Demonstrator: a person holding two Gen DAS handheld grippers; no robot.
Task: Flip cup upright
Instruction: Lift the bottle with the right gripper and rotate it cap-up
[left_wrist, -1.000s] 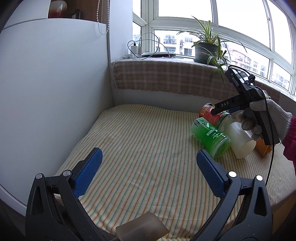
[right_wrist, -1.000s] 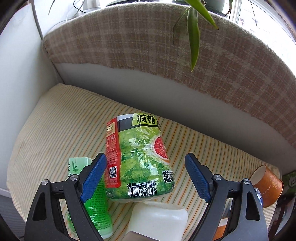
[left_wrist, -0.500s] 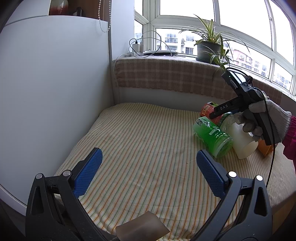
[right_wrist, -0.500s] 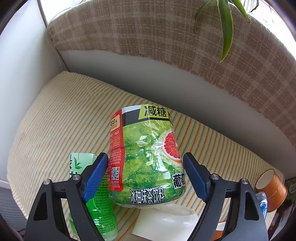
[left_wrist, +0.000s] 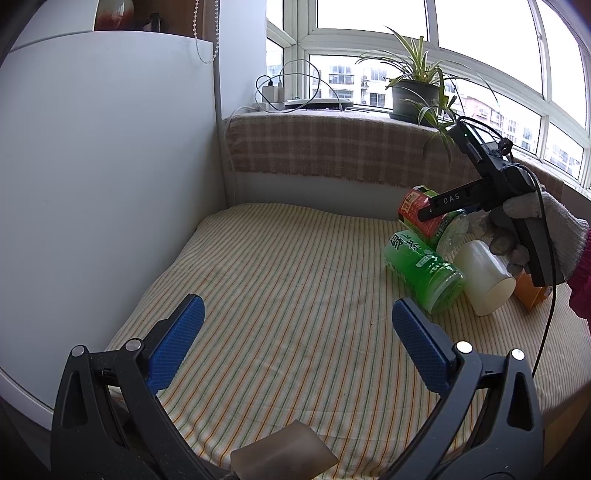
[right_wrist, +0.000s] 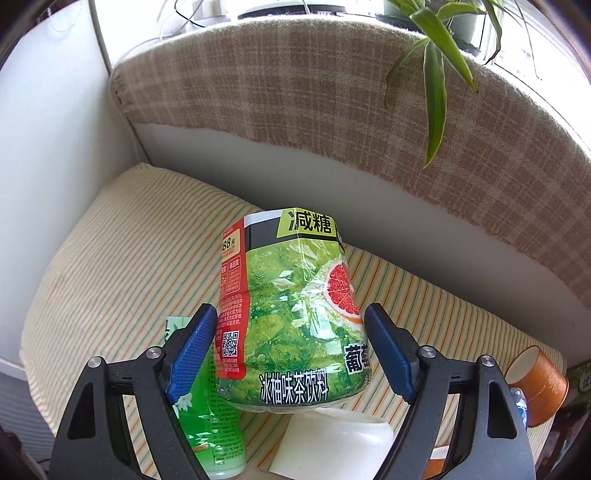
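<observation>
Right gripper (right_wrist: 290, 345) straddles the grapefruit cup (right_wrist: 291, 314) (jaws spread, unclosed); next comes pinching, then righting; left gripper (left_wrist: 295, 332) gapes idle.

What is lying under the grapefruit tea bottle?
Under the tea bottle lie the green bottle and white cup. The right claw straddles it; the contact underneath is hidden.
</observation>
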